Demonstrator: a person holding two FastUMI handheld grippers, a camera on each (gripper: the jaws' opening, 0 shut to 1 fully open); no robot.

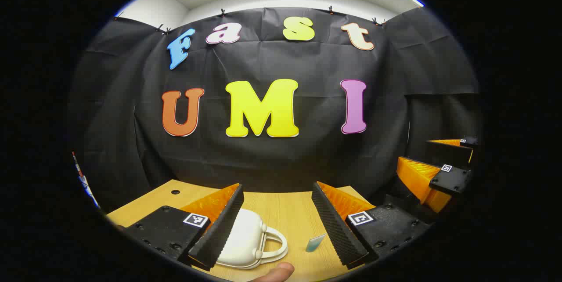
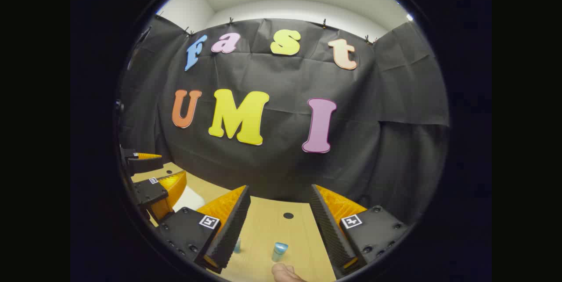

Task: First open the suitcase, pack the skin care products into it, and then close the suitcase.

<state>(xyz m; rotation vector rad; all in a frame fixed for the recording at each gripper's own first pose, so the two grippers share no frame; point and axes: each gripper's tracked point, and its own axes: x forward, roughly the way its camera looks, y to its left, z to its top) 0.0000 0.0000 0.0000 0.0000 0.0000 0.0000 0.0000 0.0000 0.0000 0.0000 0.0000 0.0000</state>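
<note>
Two bottles (image 2: 279, 251) near closed suitcase (image 1: 246, 240)

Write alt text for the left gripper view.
The left gripper, open, hovers over a light wooden table with a small closed white hard-shell suitcase lying between its fingers. A pale blue skincare tube lies beside it, and the right gripper shows at far right.

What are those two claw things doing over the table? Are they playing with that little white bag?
A person holds a claw in each hand above a wooden table. Both claws are open and hold nothing. The left claw hovers over a small white suitcase with a handle; it looks closed. A little blue tube lies beside it. The right claw hovers over a small bottle with a blue cap. Nothing looks packed yet.
</note>
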